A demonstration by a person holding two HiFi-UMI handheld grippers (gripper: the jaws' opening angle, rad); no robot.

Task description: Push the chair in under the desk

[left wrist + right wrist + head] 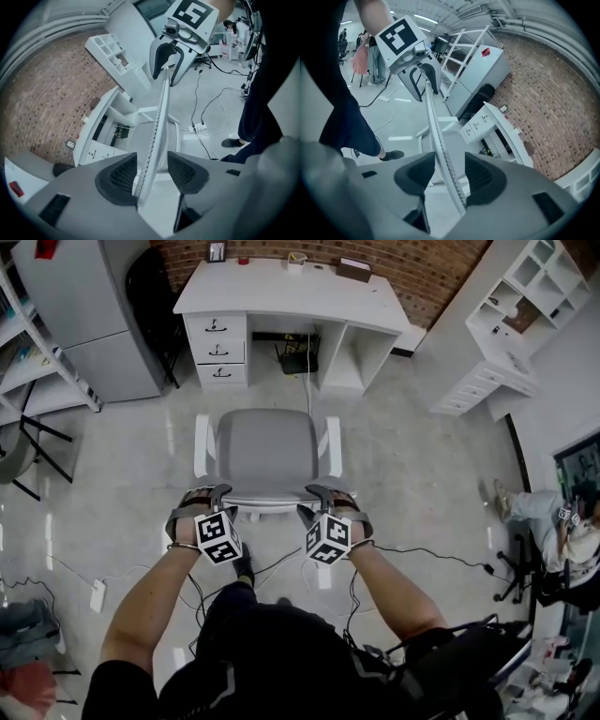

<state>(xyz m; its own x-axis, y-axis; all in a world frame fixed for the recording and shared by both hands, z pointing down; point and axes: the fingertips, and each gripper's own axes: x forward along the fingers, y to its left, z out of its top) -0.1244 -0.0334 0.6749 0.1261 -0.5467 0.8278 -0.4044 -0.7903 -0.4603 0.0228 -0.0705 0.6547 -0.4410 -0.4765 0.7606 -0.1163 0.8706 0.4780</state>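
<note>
Grey chair (267,451): short of desk (281,298) at 12 o'clock.
Left gripper (221,493): jaws apart astride backrest (268,496), placed to push.
Right gripper (316,493): likewise apart.

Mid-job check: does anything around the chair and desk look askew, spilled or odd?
Nothing spilled or damaged. The grey-seated white office chair stands clear of the white desk, roughly square to its kneehole. The left tool and right tool straddle its backrest rim, jaws apart. Loose cables trail across the floor nearby.
</note>
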